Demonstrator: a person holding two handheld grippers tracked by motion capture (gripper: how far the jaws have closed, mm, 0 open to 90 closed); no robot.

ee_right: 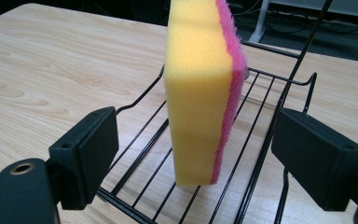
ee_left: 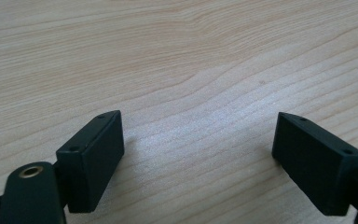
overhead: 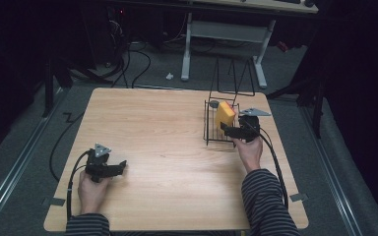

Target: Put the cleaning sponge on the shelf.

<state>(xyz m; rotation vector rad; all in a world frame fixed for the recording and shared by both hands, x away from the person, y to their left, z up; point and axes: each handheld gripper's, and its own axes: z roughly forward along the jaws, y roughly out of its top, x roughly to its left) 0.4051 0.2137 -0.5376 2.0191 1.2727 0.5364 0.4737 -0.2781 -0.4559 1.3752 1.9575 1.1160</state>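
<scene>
A yellow sponge with a pink scouring side (ee_right: 200,93) stands on edge in a black wire rack (ee_right: 261,154); from above, the sponge (overhead: 224,115) and the rack (overhead: 209,129) sit right of the table's middle. My right gripper (ee_right: 196,158) is open, its two pads on either side of the sponge's near end with a gap to each; the right gripper (overhead: 231,131) reaches in from the rack's right. My left gripper (ee_left: 198,158) is open over bare wood, and the left gripper (overhead: 120,167) rests near the table's front left.
The wooden table (overhead: 167,147) has bare surface between the two hands. The rack's tall wire handle (overhead: 234,78) rises at its far side. A white desk frame (overhead: 226,39) and cables lie on the floor beyond the table.
</scene>
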